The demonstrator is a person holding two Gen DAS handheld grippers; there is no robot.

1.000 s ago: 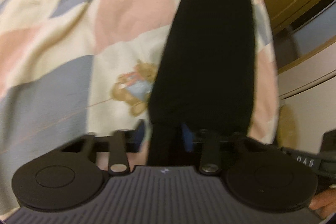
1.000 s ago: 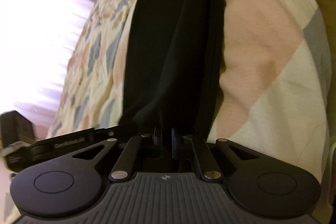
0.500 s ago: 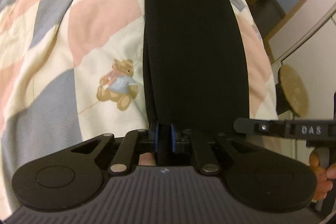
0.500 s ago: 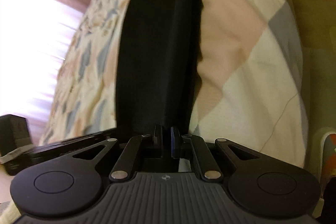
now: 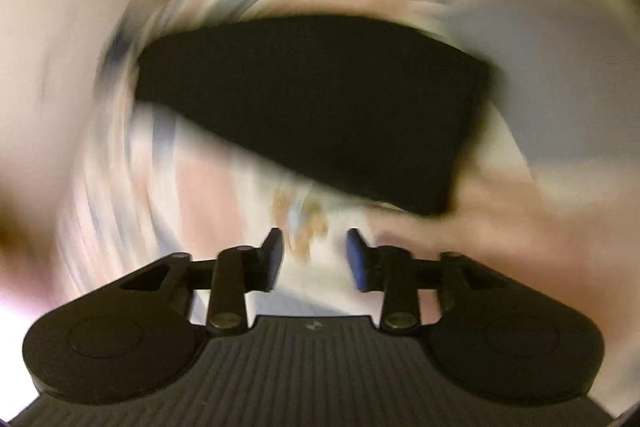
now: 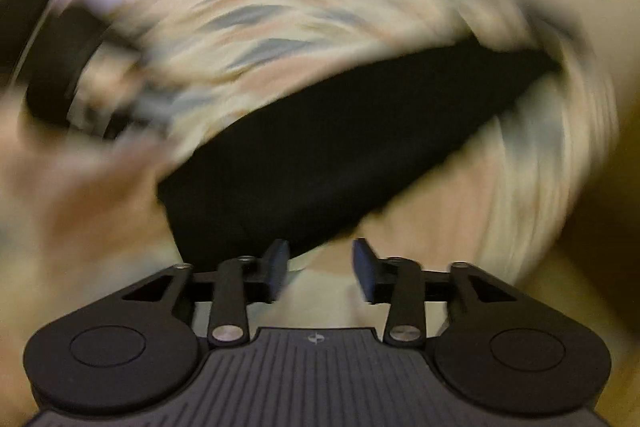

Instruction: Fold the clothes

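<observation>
In the left wrist view, heavily blurred, the left gripper [image 5: 314, 253] is seen with its jaws parted and opening; nothing is held between them, and only the quilt [image 5: 224, 195] shows through the gap. A black garment [image 5: 320, 107] is laid flat on the quilt ahead of the jaws, apart from them, as a long folded band running across the picture, with a squared end at the lower right. The quilt is patterned in pink, cream and grey-blue patches, and a small brownish motif, too blurred to be made out, is seen just beyond the gap. Brown, smeared surroundings are seen along the top edge.

In the right wrist view, equally blurred, the right gripper [image 6: 320, 261] is shown with its jaws also apart and opening, and empty. The garment [image 6: 320, 155] is laid on the quilt [image 6: 280, 39] as a dark band slanting from lower left to upper right. Its near edge is seen just beyond the left finger; whether it is touched cannot be told. A bright glare fills the top, and a dark curved shape, not identifiable, is seen at the left.
</observation>
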